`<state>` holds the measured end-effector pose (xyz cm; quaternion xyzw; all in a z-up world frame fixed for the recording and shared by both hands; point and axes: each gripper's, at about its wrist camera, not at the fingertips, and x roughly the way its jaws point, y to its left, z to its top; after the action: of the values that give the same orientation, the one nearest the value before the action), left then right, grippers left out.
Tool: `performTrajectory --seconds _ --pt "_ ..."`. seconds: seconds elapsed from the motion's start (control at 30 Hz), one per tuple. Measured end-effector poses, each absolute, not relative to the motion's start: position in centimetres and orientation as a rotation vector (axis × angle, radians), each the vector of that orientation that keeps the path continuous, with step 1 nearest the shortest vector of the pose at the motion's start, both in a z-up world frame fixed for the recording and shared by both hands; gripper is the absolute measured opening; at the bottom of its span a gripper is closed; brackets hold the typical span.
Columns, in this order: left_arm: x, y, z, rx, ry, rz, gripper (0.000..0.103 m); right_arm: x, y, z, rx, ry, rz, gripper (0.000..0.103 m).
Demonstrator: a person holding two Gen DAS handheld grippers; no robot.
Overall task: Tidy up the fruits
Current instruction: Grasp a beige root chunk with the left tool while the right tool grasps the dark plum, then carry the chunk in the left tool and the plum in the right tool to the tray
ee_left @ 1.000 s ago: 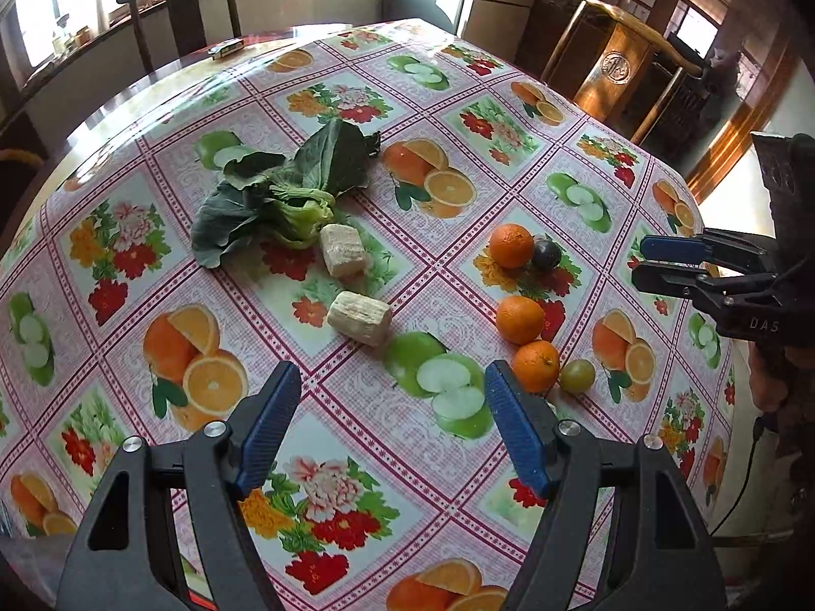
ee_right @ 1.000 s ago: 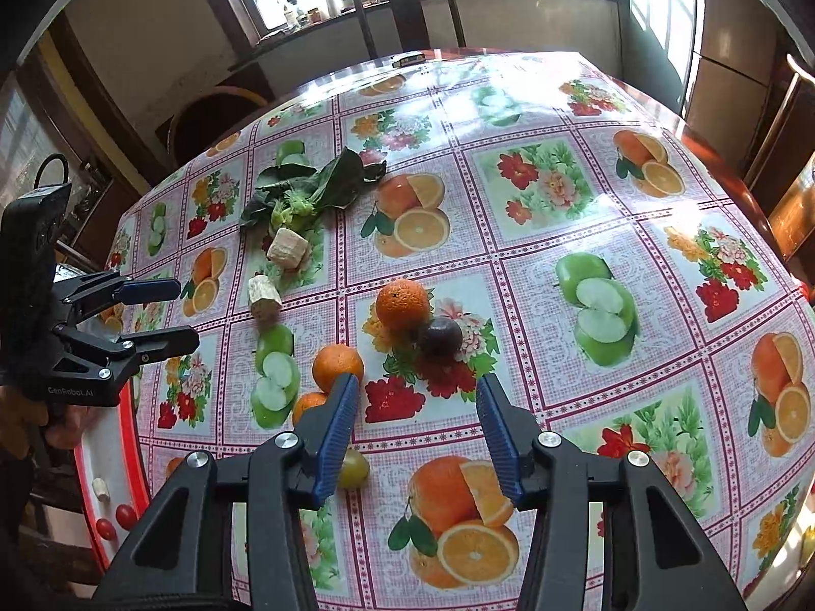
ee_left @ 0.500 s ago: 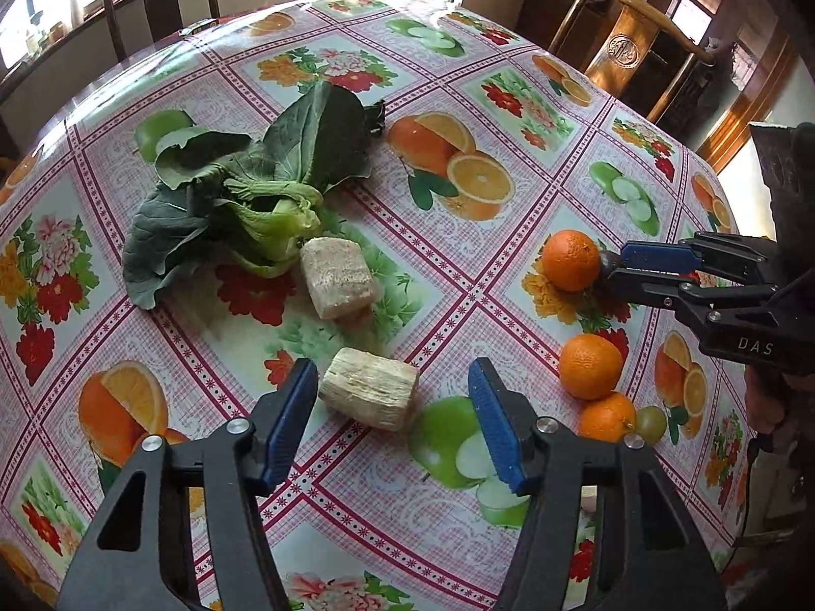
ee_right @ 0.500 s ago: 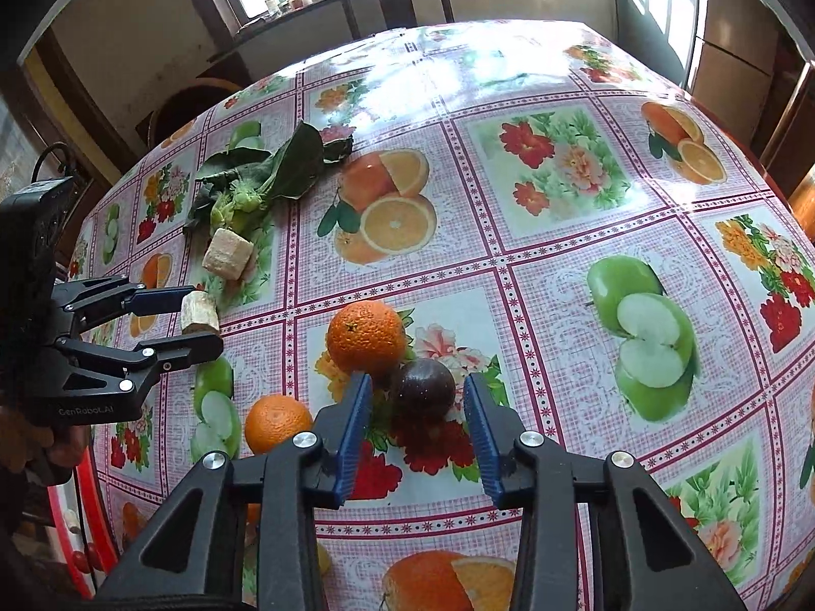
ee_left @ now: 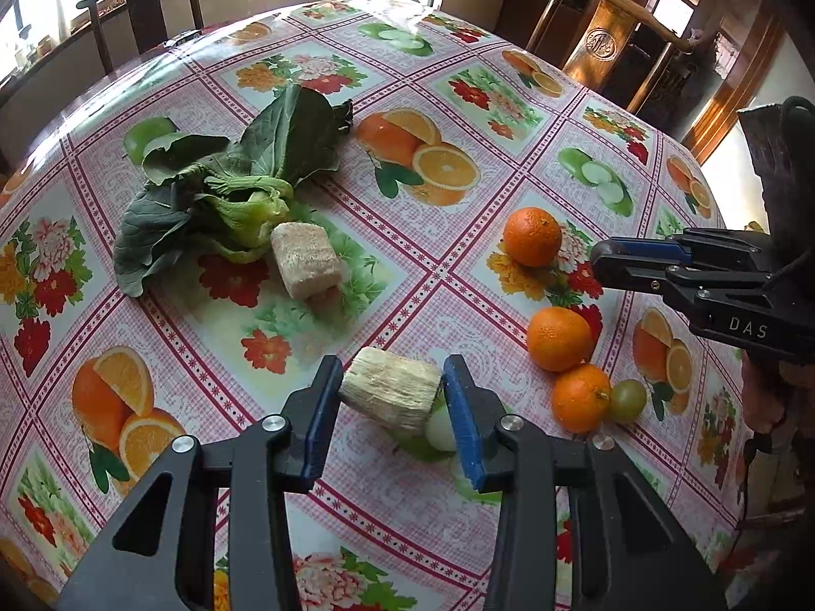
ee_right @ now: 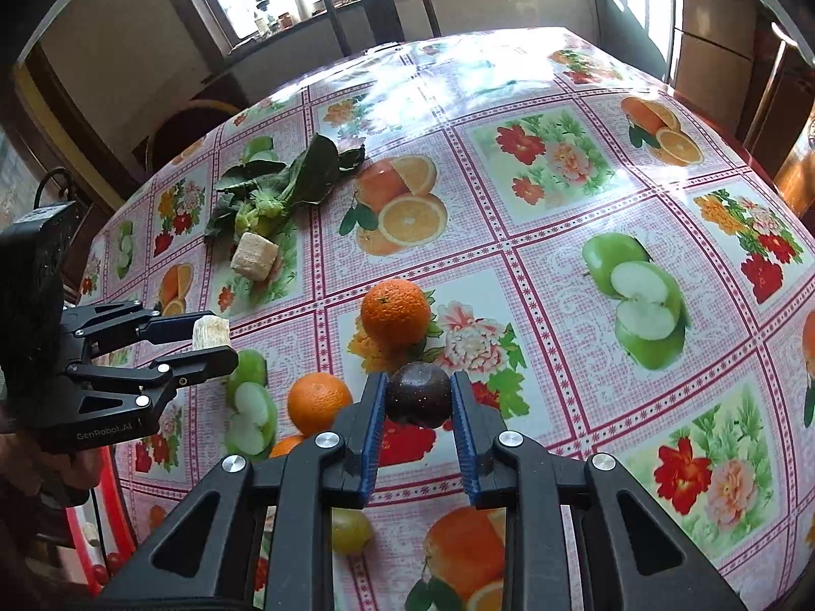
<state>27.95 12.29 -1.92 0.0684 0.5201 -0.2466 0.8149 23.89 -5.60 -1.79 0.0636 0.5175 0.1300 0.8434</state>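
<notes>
Counter [ee_left: 509, 163], round and covered by an oilcloth printed with oranges, apples and flowers; every item lies directly on this cloth, and no bowl, basket or tray shows among them.

Leafy green vegetable [ee_left: 224, 188], the largest loose item, lies on the far left part of the counter; seen from the right wrist it appears at [ee_right: 285, 183].

Left claw [ee_left: 392, 402], fingers narrowed onto a pale fibrous chunk [ee_left: 389, 397] and pressing both of its ends; the chunk sits between the blue pads near the counter's near edge. From the right wrist the same claw [ee_right: 209, 338] appears from the side with the chunk [ee_right: 210, 332] clamped between its fingers.

Right claw [ee_right: 417, 402], fingers narrowed onto a dark purple round fruit [ee_right: 418, 393], both pads touching its sides. From the left wrist this claw [ee_left: 606, 262] shows side-on and the fruit is hidden behind it.

Second fibrous chunk [ee_left: 304, 259] lies touching the vegetable's stem end.

Three oranges: the far orange [ee_left: 532, 237] lies just beyond the right claw's tips; the middle orange [ee_left: 559, 338] and the near orange [ee_left: 580, 397] touch one another.

Small green round fruit [ee_left: 627, 399] rests against the near orange, at the right end of the group.

Wooden chairs [ee_left: 142, 5] stand beyond the counter's far edge.
</notes>
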Motion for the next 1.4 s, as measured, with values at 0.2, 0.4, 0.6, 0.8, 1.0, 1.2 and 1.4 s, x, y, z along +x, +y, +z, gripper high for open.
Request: performTrajectory --seconds 0.2,0.4,0.6,0.8,1.0,1.2,1.4 --pt "24.0 14.4 0.9 0.105 1.097 -0.552 0.039 19.3 -3.9 0.7 0.199 1.089 0.268 0.025" --pt "19.3 17.5 2.6 0.061 1.094 -0.543 0.039 14.4 -1.5 2.7 0.216 1.093 0.289 0.025" --pt "14.5 21.4 3.4 -0.009 1.104 -0.505 0.039 10.1 1.7 4.0 0.225 1.098 0.348 0.025" --pt "10.6 25.8 3.4 -0.051 1.114 -0.433 0.039 6.4 6.0 4.2 0.24 1.103 0.437 0.025" --pt "8.3 30.8 2.8 -0.095 1.119 -0.347 0.039 3.9 11.3 3.4 0.215 1.119 0.535 0.025" --pt "6.4 34.6 1.8 -0.117 1.13 -0.285 0.039 2.7 16.6 2.0 0.174 1.144 0.618 0.025" --pt "5.5 36.5 0.3 -0.099 1.14 -0.244 0.039 2.5 21.0 0.1 0.101 1.164 0.67 0.025"
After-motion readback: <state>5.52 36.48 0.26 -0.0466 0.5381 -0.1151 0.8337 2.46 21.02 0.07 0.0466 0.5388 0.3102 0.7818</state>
